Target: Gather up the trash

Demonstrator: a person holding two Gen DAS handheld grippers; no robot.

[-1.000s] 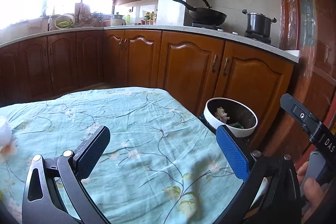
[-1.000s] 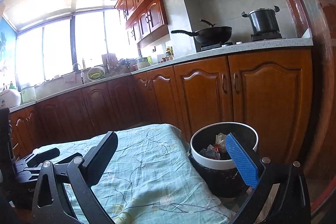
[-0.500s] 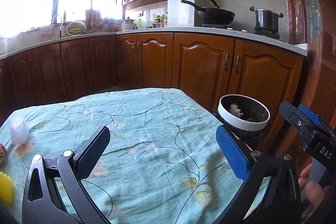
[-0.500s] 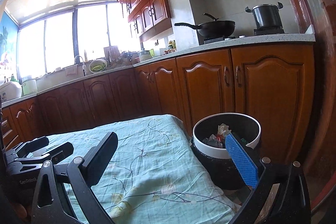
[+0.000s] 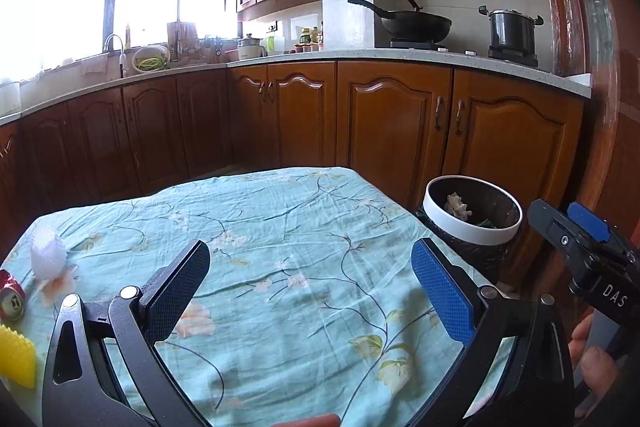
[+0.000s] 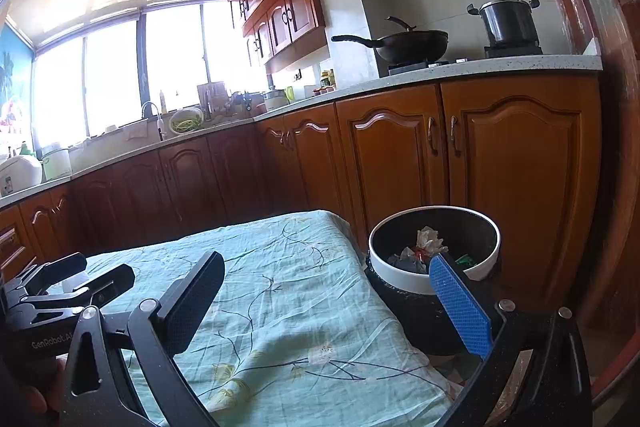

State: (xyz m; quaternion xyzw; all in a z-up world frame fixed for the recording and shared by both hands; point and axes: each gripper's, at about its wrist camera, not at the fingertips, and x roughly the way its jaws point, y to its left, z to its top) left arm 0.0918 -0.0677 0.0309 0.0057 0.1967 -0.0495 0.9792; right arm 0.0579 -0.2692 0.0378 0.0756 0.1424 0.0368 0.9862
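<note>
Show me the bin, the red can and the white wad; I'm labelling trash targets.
bin (image 6: 404, 277), right wrist view, front of its white rim.
red can (image 5: 11, 301), left wrist view, its silver top end.
white wad (image 5: 47, 253), left wrist view, middle of the crumpled ball.

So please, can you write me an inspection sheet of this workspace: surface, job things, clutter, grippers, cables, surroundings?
Surface: table under a wrinkled floral tablecloth.
Job's things: white crumpled wad, red can and yellow object at the table's left edge; trash bin beside the table's right edge, already holding trash.
Clutter: nothing seen.
Grippers: left gripper open, empty; right gripper open, empty.
Cables: nothing seen.
Surroundings: wooden cabinets, wok and pot on the stove, bright window.
</note>
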